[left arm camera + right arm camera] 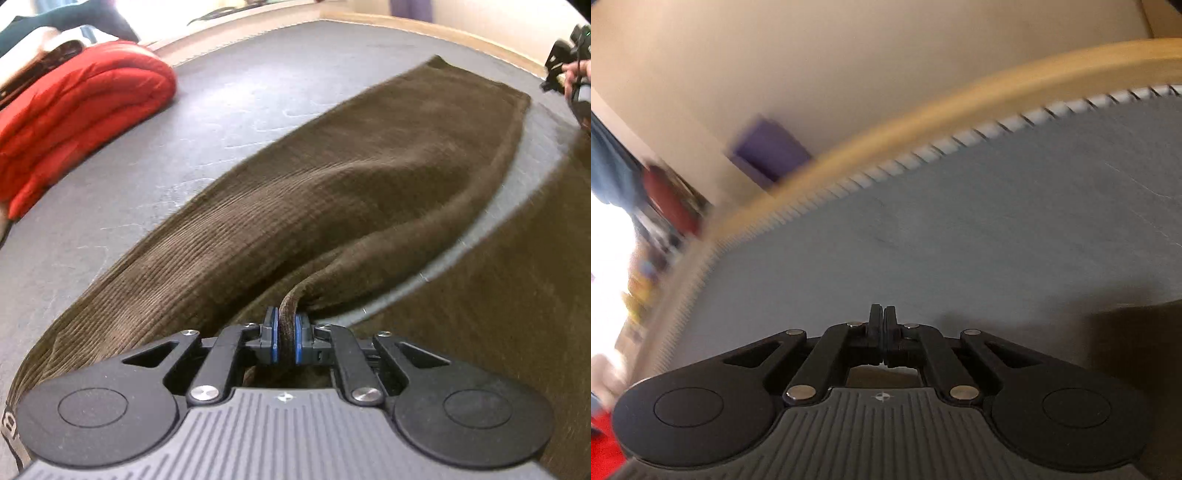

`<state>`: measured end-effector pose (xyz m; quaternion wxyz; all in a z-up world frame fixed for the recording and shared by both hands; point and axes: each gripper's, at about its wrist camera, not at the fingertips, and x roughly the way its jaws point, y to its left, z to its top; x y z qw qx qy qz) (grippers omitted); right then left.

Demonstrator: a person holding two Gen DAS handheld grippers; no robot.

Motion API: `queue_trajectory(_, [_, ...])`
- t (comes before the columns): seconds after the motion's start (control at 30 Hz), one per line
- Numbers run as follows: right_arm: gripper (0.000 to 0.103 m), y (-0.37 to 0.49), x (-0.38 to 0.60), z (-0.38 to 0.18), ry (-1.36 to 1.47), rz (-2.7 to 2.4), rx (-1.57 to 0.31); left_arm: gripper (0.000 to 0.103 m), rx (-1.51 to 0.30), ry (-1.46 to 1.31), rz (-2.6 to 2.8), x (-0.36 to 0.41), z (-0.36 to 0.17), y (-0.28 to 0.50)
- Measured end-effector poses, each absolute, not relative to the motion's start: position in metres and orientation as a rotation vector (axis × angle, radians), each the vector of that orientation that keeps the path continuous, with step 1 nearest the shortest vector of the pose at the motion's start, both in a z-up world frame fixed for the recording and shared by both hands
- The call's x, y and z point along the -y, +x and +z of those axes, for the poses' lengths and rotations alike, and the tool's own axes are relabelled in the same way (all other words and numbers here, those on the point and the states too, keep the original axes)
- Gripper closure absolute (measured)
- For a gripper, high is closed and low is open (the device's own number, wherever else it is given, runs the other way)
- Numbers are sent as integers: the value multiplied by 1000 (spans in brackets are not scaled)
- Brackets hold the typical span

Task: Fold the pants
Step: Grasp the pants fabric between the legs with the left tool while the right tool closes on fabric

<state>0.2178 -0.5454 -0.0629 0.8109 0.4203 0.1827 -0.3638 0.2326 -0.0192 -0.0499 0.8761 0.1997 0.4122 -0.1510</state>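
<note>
Left claw (286,338) clamped on a pinched fold of brown corduroy pants (332,177) spread on grey quilted mattress (221,96), right claw (882,325) closed together, empty, folded red quilted blanket (74,110) nearby

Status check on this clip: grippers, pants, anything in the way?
Left gripper shut on brown pants, pinching an edge fold. Right gripper shut, empty, over bare mattress. Red quilt lies apart, not blocking.
</note>
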Motion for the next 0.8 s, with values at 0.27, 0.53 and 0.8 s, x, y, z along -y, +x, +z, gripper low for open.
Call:
queue_trajectory(0.27, [55, 226, 547, -112, 1008, -406, -594, 89, -886, 378, -371, 11, -52, 213])
queue_trajectory(0.53, [94, 250, 536, -114, 960, -457, -601, 89, -906, 454, -349, 19, -57, 207])
queue_trajectory(0.8, [97, 230, 506, -84, 755, -816, -558, 90, -873, 512, -387, 6, -59, 195])
